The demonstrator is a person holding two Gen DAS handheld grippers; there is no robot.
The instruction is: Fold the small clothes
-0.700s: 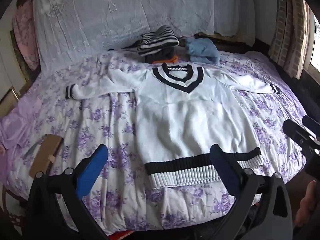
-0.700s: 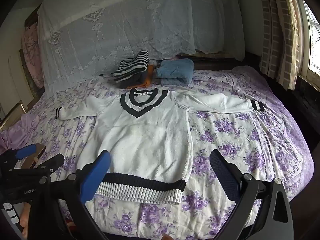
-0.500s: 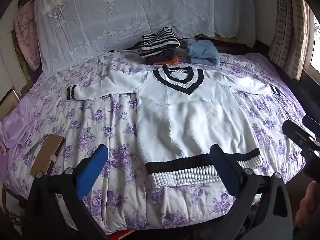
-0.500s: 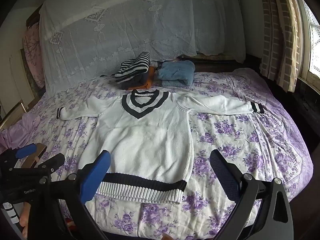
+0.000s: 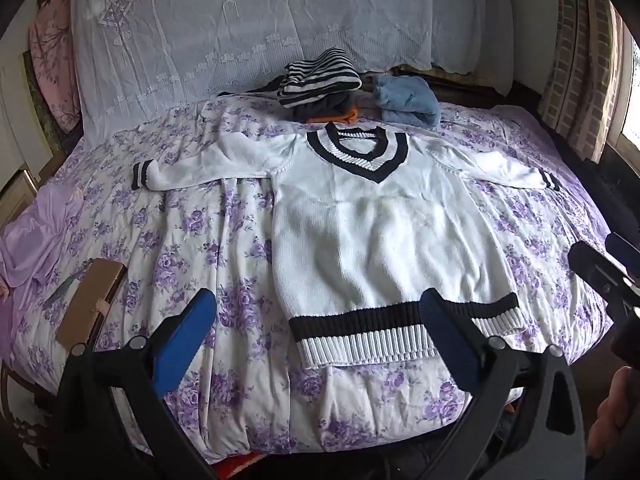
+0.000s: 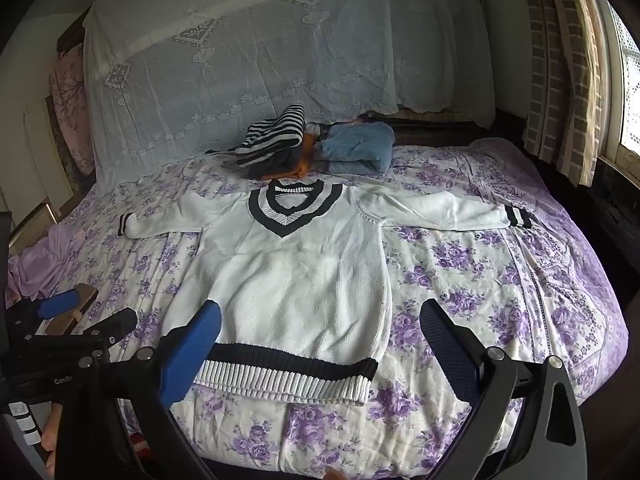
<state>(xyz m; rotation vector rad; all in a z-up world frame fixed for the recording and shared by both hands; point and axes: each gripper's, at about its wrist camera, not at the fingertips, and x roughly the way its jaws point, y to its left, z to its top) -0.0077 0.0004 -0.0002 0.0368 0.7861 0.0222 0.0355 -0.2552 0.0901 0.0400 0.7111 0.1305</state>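
Sweater (image 5: 384, 240) is laid flat on the floral bedspread (image 5: 192, 248) — sleeves out. Both grippers — left gripper (image 5: 316, 320), right gripper (image 6: 320, 332) — are held spread wide, nothing pinched.

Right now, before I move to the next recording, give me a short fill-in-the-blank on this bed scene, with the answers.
1. The white sweater lies flat with both sleeves spread ____.
2. Its neckline is shaped like the letter ____.
3. Beyond the collar, beside the striped garment, sits a folded ____ garment.
4. The left claw and the right claw both stand ____, holding nothing.

Answers: out; V; blue; open
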